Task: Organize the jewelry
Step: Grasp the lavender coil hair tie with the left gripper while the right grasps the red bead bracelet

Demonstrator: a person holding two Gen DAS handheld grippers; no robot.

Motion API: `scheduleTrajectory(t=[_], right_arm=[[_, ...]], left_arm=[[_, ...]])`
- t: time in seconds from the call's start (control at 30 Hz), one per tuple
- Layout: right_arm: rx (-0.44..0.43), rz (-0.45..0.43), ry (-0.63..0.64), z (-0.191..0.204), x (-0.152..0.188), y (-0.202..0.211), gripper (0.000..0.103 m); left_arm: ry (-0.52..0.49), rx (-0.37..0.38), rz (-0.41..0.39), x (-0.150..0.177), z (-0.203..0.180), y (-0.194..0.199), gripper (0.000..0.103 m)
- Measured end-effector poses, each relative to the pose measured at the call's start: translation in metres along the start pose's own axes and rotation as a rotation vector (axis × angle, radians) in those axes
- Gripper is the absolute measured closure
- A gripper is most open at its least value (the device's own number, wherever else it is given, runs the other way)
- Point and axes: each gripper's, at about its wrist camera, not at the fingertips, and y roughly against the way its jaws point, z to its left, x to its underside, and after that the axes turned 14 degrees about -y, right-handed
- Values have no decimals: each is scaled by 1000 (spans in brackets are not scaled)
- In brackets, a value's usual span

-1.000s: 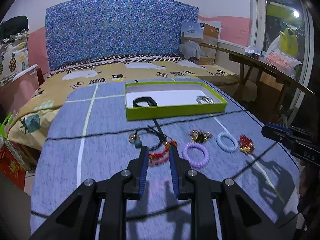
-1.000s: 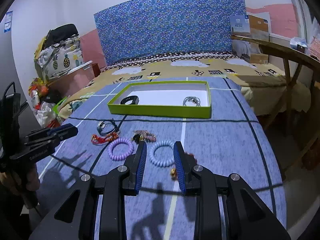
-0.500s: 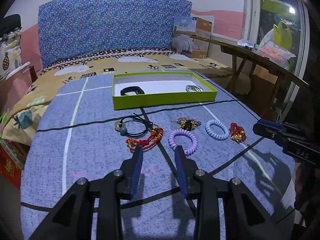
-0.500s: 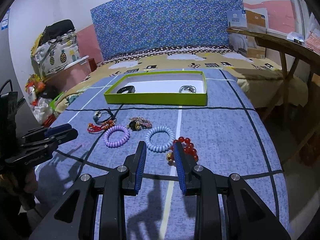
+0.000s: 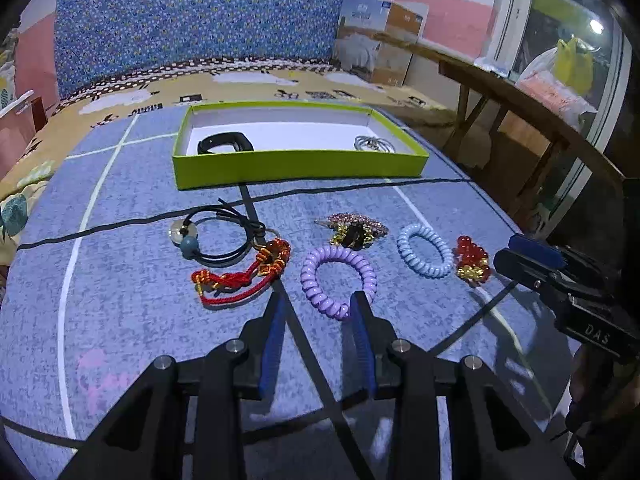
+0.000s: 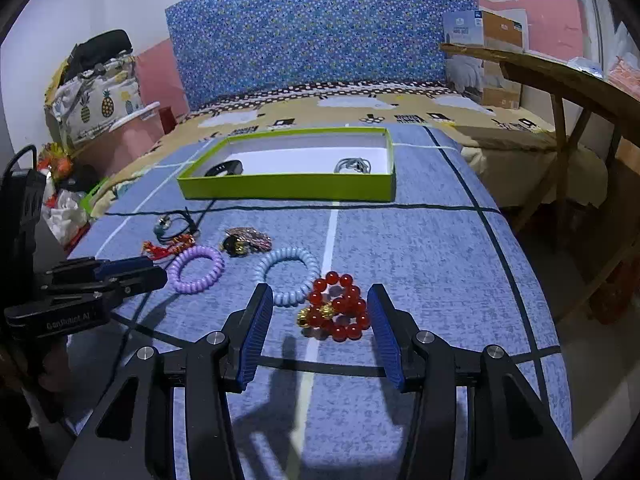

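Glossy red beads [image 6: 340, 312] and smooth, shiny plastic coil bands, lilac [image 5: 338, 278] and pale blue [image 5: 425, 250], lie on a matt, mottled blue cloth [image 5: 120, 280] near a matt green cardboard box [image 5: 300, 162] with a white paper lining, while the far headboard [image 6: 320, 32] is speckled fabric.

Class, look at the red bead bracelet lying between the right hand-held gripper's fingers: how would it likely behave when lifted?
The red bead bracelet lies folded in a loose heap, so it is probably floppy and would dangle. Its round, glossy beads look slippery and may roll under the pads. The right hand-held gripper has just opened wide around it, untouched.
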Motion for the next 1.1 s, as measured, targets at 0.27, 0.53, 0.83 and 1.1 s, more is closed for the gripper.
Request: scheduleTrajectory(t=[0.27, 0.53, 0.83, 1.1], right_arm=[[20, 57, 0, -5, -2, -20, 53], [26, 107, -11, -6, -3, -34, 53], [78, 138, 15, -2, -2, -41, 56], [81, 130, -5, -8, -1, -36, 73]], left_arm=[[-4, -35, 61, -8, -1, -17, 68], [-10, -67, 81, -13, -3, -24, 68], [-66, -121, 97, -16, -12, -26, 77], [-82, -95, 90, -12, -15, -22, 92]])
